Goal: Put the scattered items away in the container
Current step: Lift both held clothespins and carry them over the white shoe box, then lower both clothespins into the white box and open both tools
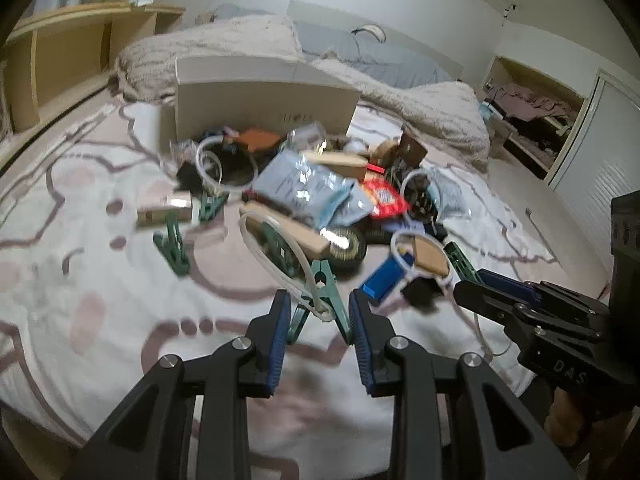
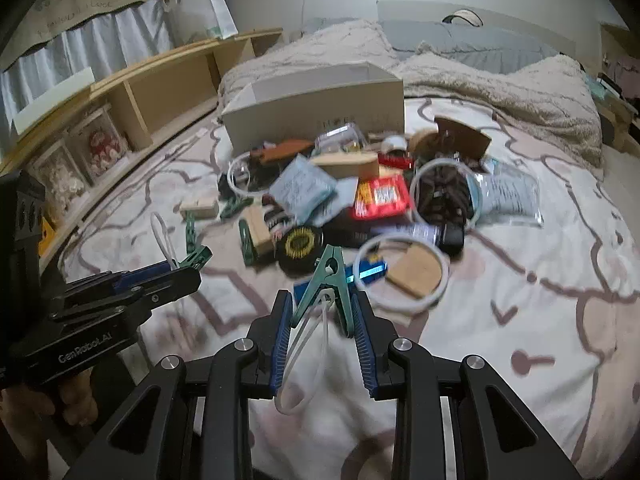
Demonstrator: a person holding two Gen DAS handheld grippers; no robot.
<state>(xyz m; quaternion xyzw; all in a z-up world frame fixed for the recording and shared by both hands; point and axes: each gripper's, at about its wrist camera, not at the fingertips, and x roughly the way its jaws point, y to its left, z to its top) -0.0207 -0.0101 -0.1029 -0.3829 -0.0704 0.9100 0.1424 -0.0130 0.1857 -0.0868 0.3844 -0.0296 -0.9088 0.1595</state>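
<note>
Stock on the bed, taken left to right, each place given from the cardboard box (image 1: 264,108).

1. Wooden shelf (image 1: 60,60): far left of the box, along the edge of the bed.
2. Patterned bed cover (image 1: 100,300): under the box and everything listed below.
3. Small carton (image 1: 164,208): lying in front of the box's left corner, nearer to me.
4. Loose green clip (image 1: 172,248): just beyond the carton, farther from the box.
5. White ring (image 1: 212,164): close in front of the box, left part of the heap.
6. Blue-grey packet (image 1: 296,188): in front of the box, on top of the heap.
7. Wooden block (image 1: 340,162): between the packet and the box, resting on other items.
8. First green clip (image 1: 322,280): well in front of the box, clenched between my left fingers (image 1: 280,332). A white cable tie (image 1: 276,256) loops through it.
9. Red packet (image 1: 384,196): in front of the box's right corner.
10. Blue case (image 1: 384,280): farther out from the box than the red packet.
11. Second green clip (image 2: 330,268): well in front of the box, off the cover, grasped by its legs between my right fingers (image 2: 362,340). A white tie hangs from it.
12. Fluffy blanket (image 1: 432,112): bunched behind and to the right of the box.

The box stands open-topped at the far side of the heap. What it contains I cannot tell.
</note>
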